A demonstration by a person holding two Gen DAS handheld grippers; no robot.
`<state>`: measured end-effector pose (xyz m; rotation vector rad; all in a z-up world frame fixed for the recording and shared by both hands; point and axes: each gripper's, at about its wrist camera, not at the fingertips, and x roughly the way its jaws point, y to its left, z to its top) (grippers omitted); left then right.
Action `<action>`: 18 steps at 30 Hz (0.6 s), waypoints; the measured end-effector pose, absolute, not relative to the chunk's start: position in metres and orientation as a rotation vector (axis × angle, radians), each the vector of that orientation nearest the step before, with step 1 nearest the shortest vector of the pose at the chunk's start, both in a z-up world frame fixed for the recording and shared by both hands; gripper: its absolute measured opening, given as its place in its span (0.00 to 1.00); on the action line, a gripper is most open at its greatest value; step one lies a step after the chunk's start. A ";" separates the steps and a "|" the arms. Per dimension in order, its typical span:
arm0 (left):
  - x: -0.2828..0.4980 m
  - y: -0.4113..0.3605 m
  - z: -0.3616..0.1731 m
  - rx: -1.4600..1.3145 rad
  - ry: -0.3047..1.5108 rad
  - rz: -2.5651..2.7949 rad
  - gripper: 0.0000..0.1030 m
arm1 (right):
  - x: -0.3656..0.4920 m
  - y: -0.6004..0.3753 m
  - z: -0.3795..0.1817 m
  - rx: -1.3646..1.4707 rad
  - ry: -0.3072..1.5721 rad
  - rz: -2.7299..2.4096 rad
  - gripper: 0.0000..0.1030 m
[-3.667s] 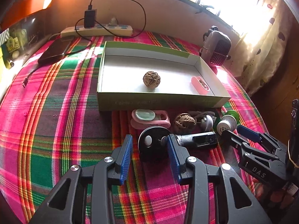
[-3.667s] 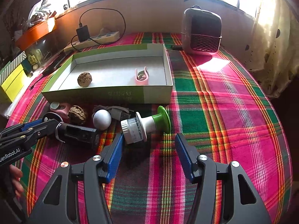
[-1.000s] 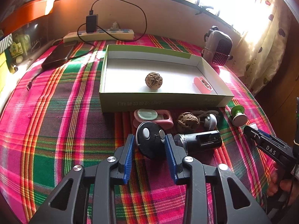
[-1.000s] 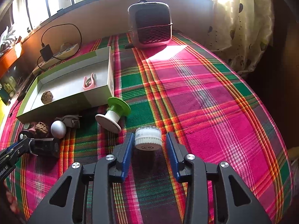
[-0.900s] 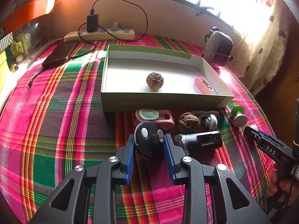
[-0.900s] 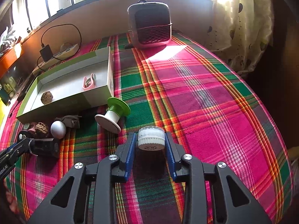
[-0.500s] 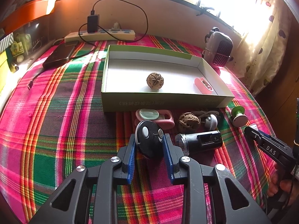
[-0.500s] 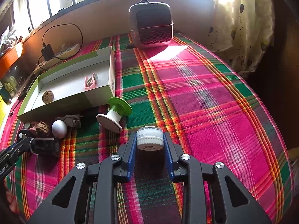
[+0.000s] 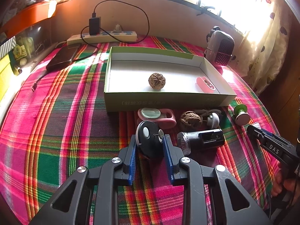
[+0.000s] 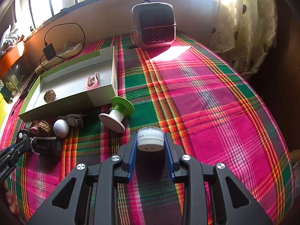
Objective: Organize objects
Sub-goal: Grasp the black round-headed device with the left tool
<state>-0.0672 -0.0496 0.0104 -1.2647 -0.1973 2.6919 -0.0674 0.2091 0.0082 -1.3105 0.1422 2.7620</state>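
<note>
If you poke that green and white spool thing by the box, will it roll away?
Probably, a little. The spool lies tipped on its side on the cloth, so its round ends could roll. The white end looks wider than the green one, so it would likely curve rather than go straight. The box close behind might stop it.

Home room, plaid tablecloth (image 10: 206,97), curtained window (image 10: 241,28), power strip (image 9: 102,37), small heater (image 10: 153,26)
</note>
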 end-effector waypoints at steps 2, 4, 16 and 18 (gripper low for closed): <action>-0.068 -0.051 0.011 -1.268 -0.193 2.692 0.23 | -0.067 0.208 0.008 -1.313 0.141 2.768 0.28; -0.068 -0.052 0.011 -1.267 -0.184 2.698 0.23 | -0.067 0.208 0.009 -1.313 0.139 2.774 0.28; -0.065 -0.050 0.024 -1.205 -0.127 2.743 0.23 | -0.060 0.204 0.019 -1.279 0.118 2.828 0.28; -0.056 -0.044 0.030 -1.187 -0.121 2.752 0.23 | -0.060 0.202 0.024 -1.267 0.113 2.845 0.28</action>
